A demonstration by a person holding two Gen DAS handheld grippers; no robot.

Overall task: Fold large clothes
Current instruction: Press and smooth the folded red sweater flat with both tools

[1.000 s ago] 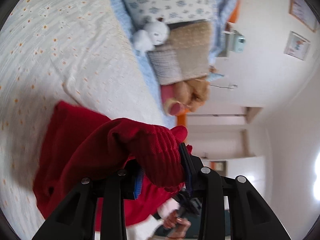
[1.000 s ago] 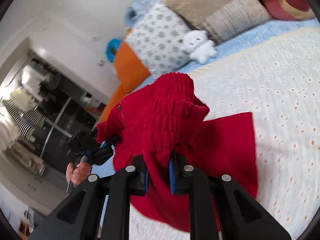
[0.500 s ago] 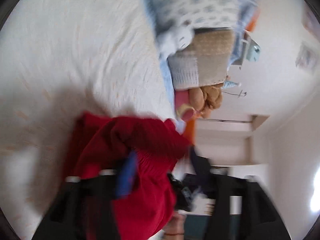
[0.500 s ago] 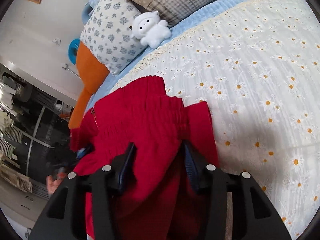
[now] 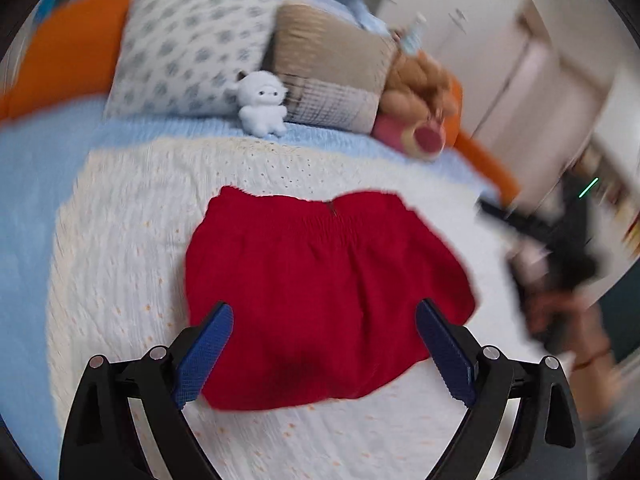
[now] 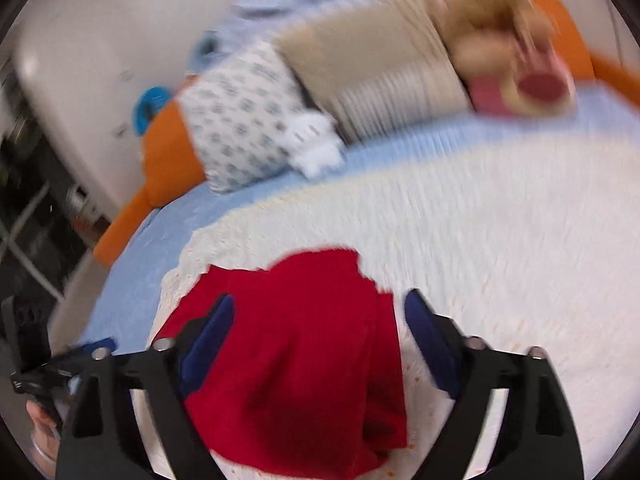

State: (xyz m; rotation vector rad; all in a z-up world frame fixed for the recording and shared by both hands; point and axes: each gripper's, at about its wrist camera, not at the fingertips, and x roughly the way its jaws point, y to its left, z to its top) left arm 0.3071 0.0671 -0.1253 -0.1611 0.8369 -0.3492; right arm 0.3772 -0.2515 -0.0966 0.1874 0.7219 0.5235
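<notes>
A red knitted garment (image 5: pixel 320 264) lies folded in a flat heap on the white daisy bedspread (image 5: pixel 120 240), its ribbed waistband toward the pillows. My left gripper (image 5: pixel 324 312) hovers over its near edge. Its jaws are wide and still opening, and the blue pads (image 5: pixel 204 344) touch no cloth. In the right wrist view the same garment (image 6: pixel 296 360) lies under my right gripper (image 6: pixel 320 298). Those jaws are also opening, and the pads (image 6: pixel 208 336) stand clear on either side of the fabric. Both views are motion-blurred.
Near the head of the bed sit a patterned pillow (image 5: pixel 188 48), a beige cushion (image 5: pixel 332 68), a white plush toy (image 5: pixel 262 102) and a brown plush toy (image 5: pixel 416 92). An orange bed frame (image 5: pixel 60 52) borders the blue sheet (image 5: pixel 24 200). A hand holding the other gripper (image 5: pixel 560 264) shows at the right.
Both grippers have let go of the red garment, which was held up bunched and now rests on the bed. Both jaws have opened, and the left view has rolled upright.
</notes>
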